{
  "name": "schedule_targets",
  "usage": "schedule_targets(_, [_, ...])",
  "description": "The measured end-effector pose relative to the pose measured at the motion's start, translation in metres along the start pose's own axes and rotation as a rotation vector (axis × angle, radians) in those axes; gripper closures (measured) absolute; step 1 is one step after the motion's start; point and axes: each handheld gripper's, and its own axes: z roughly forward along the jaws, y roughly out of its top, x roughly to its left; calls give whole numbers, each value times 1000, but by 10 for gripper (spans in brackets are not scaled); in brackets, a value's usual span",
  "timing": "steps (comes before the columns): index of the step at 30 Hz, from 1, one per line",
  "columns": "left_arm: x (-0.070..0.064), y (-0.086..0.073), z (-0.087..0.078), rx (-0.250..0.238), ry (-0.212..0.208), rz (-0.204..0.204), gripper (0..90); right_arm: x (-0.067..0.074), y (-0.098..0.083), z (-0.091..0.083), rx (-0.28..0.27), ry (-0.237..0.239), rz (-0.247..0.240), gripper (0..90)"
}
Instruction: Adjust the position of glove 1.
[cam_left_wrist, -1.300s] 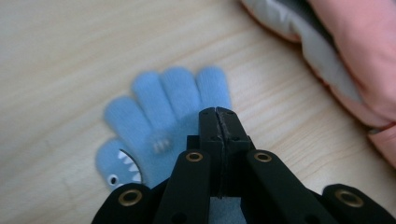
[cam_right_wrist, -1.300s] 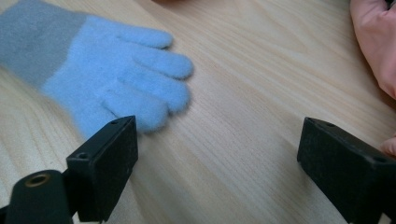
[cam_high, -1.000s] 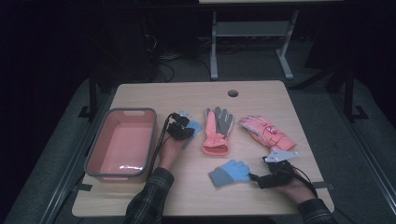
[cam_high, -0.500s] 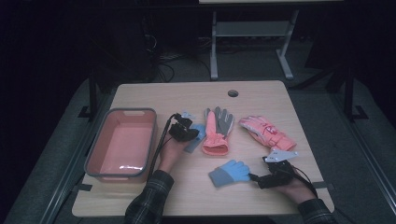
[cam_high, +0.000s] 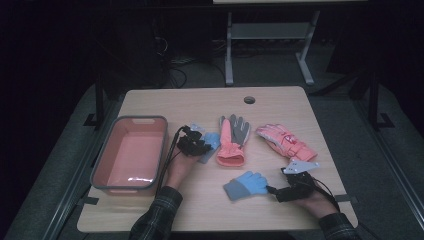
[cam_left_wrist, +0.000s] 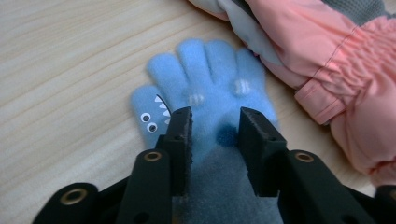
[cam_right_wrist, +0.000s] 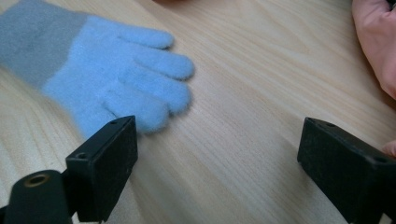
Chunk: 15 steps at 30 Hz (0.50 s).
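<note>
A blue knit glove with a monster face lies flat on the wooden table, fingers away from me. My left gripper stands over its grey cuff. Its jaws have just been opening; the glove lies between them, slack and unpinched. In the high view this glove lies just left of a pink-and-grey glove, with the left gripper at its cuff. A second blue glove rests near the front edge. My right gripper is wide open beside its fingertips, holding nothing.
A pink bin with a grey rim stands at the left of the table. A pink ski glove lies at the right, past the right gripper. The pink-and-grey glove crowds the left gripper's right side. A cable hole sits at the back.
The left gripper's jaws have parted, and the monster-face glove has come down flat beside the pink-and-grey glove. The right hand has not moved.
</note>
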Motion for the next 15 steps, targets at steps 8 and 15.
schedule_targets(8, [2,2,-2,14,-5,22,842,0,0,0,1,0,1,114])
schedule_targets(15, [6,5,-15,-18,-24,-12,855,0,0,0,0,0,1,115])
